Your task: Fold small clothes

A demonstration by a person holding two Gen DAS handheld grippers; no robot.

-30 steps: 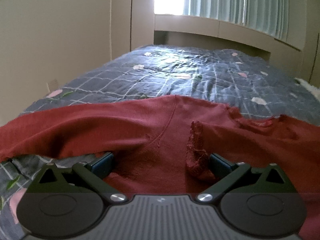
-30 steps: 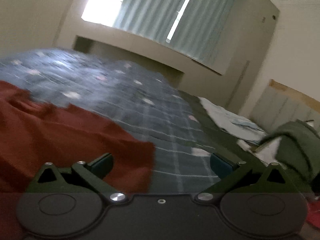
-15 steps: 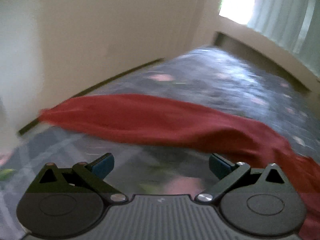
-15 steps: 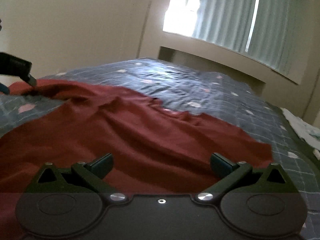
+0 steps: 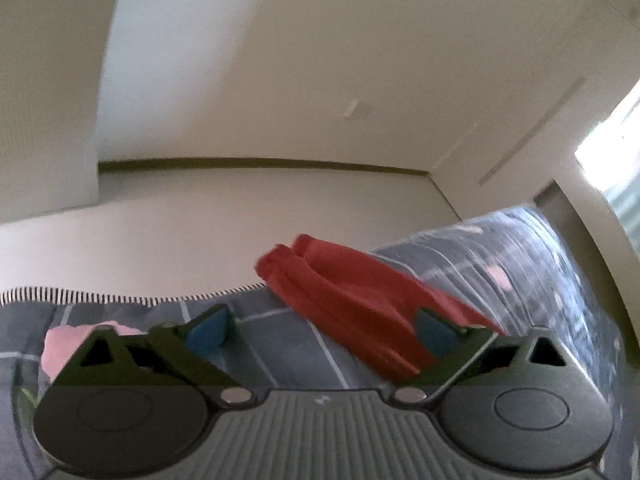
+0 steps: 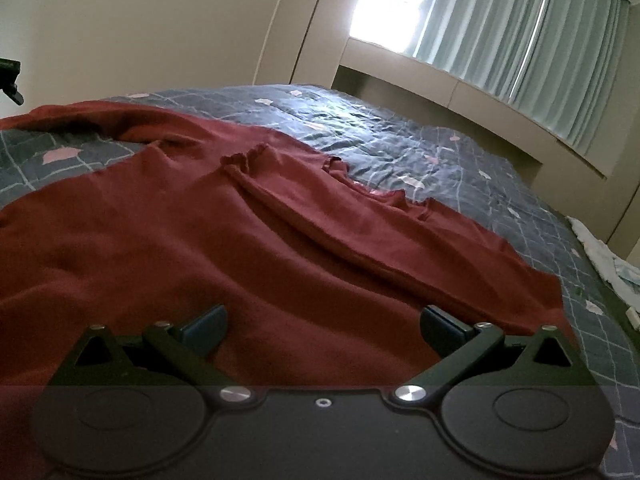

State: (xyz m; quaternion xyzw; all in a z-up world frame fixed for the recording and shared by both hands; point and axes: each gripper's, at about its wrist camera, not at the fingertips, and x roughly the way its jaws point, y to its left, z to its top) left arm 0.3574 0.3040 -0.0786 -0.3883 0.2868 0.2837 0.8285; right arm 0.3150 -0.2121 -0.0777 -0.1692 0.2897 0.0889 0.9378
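Right wrist view alone shows the whole red garment [image 6: 248,248] spread across the bed [image 6: 400,136]. Left wrist view shows only its sleeve [image 5: 352,300], centre-right. Left gripper [image 5: 320,326], wide, has just been closing, sleeve against its right pad, ungripped. Right gripper [image 6: 322,324] gapes above the cloth.

A home bedroom: quilted checked bedspread [image 6: 400,136]; curtained window [image 6: 500,28]; built-in wardrobe doors [image 6: 304,28]

**Bedroom with a bright window**

A bed [image 6: 400,136] under a dark blue-grey quilt, checked with pale lines and pink patches, fills the room. Plain cream walls [image 5: 320,80] surround it. Pale green curtains [image 6: 500,28] hang over a window [image 6: 384,12] glaring with daylight, above a beige ledge [image 6: 460,92]. White cloth [image 6: 600,256] lies at the bed's right edge.
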